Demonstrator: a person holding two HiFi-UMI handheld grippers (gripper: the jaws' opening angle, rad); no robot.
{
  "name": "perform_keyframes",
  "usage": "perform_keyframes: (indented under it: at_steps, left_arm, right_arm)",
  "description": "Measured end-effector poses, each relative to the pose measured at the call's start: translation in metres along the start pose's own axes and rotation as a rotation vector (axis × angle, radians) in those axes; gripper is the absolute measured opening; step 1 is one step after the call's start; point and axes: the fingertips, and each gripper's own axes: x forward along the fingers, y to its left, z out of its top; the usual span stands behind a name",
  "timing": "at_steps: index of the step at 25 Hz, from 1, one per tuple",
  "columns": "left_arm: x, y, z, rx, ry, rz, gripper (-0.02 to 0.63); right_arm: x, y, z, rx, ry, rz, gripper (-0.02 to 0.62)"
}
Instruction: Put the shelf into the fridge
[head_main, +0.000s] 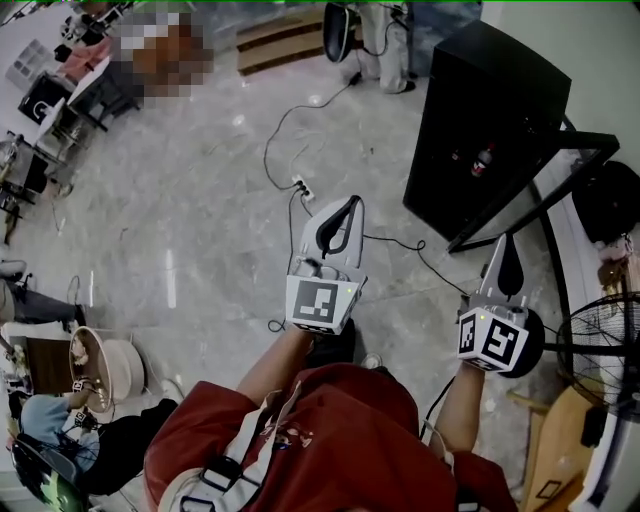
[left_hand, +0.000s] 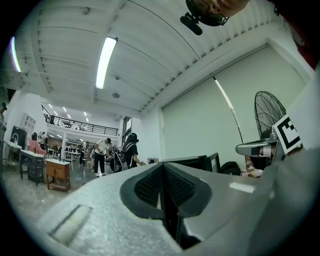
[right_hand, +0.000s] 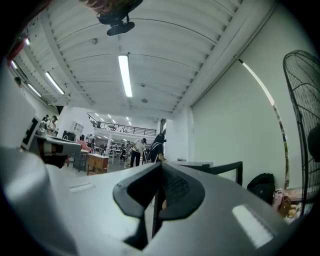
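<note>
In the head view the fridge (head_main: 495, 130) stands at upper right, with the fan (head_main: 600, 335) below it at the right edge. The left gripper (head_main: 350, 203) is at centre and the right gripper (head_main: 503, 242) is to its right. A power strip (head_main: 300, 186) lies on the floor (head_main: 180, 200) just above the left gripper.

Pale grey floor (head_main: 200, 200) with soft marbled veining, a black cable (head_main: 285, 130) snaking across it, and a solid black fridge (head_main: 490, 120). The left gripper (head_main: 352, 203) and right gripper (head_main: 503, 240) both show white-grey shells with black pads, their cubes wearing black-and-white square markers. Down below, the person's shirt (head_main: 330, 430) is deep red, and the fan (head_main: 605, 340) at the edge is black.
</note>
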Motion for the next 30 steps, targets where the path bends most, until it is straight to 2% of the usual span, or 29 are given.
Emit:
perform_keyframes:
  at_steps: [10, 16, 20, 30]
  left_arm:
    - [0.066, 0.092, -0.026, -0.048, 0.014, -0.03, 0.005]
    - [0.103, 0.124, -0.053, -0.073, 0.041, -0.088, 0.005]
    - [0.124, 0.139, -0.075, -0.11, 0.071, -0.136, 0.005]
    - [0.177, 0.128, -0.135, -0.097, 0.138, -0.25, 0.005]
  right_arm:
    - [0.088, 0.041, -0.011, -0.033, 0.041, -0.06, -0.006]
    - [0.127, 0.061, -0.033, -0.033, 0.096, -0.107, -0.006]
    - [0.144, 0.075, -0.05, -0.026, 0.136, -0.135, -0.006]
    - [0.168, 0.072, -0.114, 0.022, 0.229, -0.22, -0.005]
